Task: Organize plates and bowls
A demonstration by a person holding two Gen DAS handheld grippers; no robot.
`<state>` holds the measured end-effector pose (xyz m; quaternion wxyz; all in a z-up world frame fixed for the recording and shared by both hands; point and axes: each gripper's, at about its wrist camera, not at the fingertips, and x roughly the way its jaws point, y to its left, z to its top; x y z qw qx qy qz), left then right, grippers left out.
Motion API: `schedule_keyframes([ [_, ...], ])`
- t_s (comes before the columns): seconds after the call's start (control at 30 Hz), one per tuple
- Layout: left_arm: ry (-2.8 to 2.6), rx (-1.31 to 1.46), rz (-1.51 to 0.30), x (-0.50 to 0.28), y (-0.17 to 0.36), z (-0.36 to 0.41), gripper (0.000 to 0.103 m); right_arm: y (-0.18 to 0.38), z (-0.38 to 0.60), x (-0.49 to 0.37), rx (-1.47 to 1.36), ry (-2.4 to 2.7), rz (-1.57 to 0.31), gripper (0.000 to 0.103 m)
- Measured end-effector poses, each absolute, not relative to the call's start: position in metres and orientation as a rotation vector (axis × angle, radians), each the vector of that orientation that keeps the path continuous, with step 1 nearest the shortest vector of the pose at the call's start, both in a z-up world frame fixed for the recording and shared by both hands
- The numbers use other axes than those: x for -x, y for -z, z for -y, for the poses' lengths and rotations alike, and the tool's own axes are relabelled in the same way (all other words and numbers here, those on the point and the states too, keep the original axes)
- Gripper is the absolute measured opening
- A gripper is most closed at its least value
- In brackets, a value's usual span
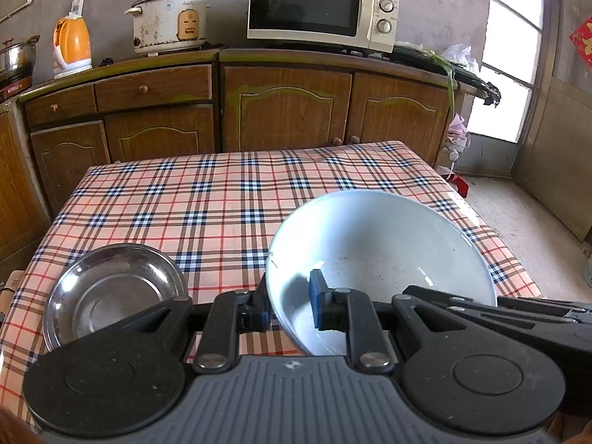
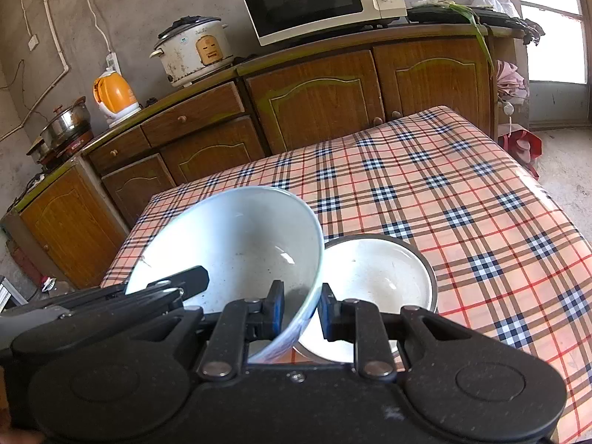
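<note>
Writing: none legible on the rice cooker (image 1: 168,18) or microwave (image 1: 322,7).
Steel plate (image 1: 111,292): flat on the checked tabletop (image 1: 222,199), left of the bowl.
Left tool (image 1: 290,309): pinching the bowl's left rim.
Bowl (image 1: 377,259): white, held off the tabletop between both tools, tilted, mouth facing the cameras.
Right tool (image 2: 301,309): pinching the bowl's right rim.
Second bowl (image 2: 377,273): white, steel-rimmed, upright on the tabletop, partly behind the held bowl.

Plaid-clothed table (image 1: 222,199): steel plate (image 1: 111,288), enamel bowl (image 2: 381,277)
</note>
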<state>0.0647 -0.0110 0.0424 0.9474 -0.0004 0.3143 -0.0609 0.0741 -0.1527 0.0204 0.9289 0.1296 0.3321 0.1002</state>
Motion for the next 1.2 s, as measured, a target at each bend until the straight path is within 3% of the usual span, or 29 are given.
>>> schedule_keyframes([
  [1.2, 0.144, 0.0, -0.636, -0.065, -0.036, 0.031, 0.02, -0.017, 0.176, -0.069, -0.293, -0.169, -0.671, 0.026],
])
